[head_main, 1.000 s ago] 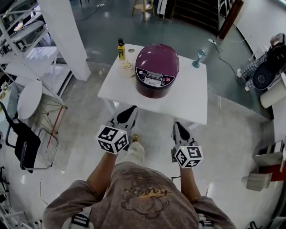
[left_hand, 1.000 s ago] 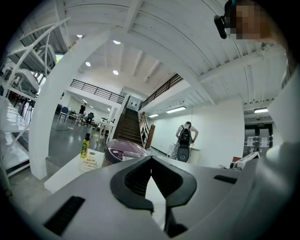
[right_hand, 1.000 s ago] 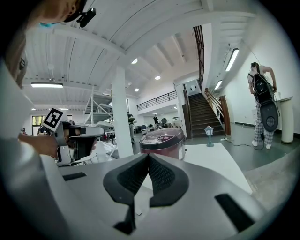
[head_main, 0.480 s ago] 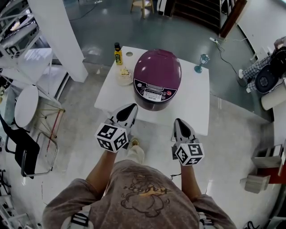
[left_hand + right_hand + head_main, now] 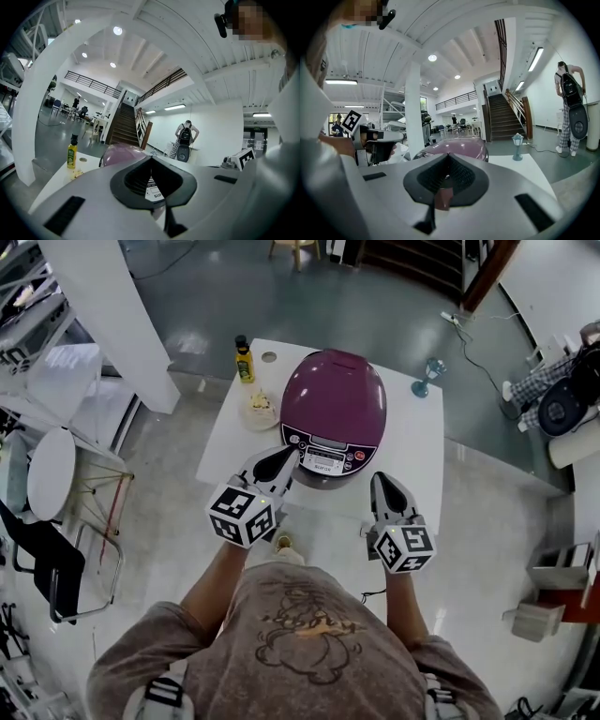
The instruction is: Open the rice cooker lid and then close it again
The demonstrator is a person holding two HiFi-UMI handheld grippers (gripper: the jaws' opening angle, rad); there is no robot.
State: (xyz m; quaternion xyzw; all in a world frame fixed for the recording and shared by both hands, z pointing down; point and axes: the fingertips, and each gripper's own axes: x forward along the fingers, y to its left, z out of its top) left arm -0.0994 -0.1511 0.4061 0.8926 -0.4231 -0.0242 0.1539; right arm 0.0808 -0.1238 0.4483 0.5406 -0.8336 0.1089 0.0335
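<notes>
The cooker is standing in the middle of the white table, and its purple lid is lying shut. Its control panel is facing the person.

The left gripper is pointing at the front of the cooker, just left of the panel. In the head view its tip is overlapping the cooker's lower edge, but I cannot tell whether it is touching. In the left gripper view the jaws are pressing together at the tips and are holding nothing. The panel's print is showing through the dark opening behind the tips.

The right gripper is hanging over the near table edge, just right of the cooker and apart from it. In the right gripper view its jaws are also lying together, with nothing between them, and the lid is showing beyond them.

A bottle is standing at the back left of the table. A small plate with food is lying between the bottle and the cooker, just beside the cooker's left side. A small blue object is standing upright at the back right corner, well apart from the cooker.
</notes>
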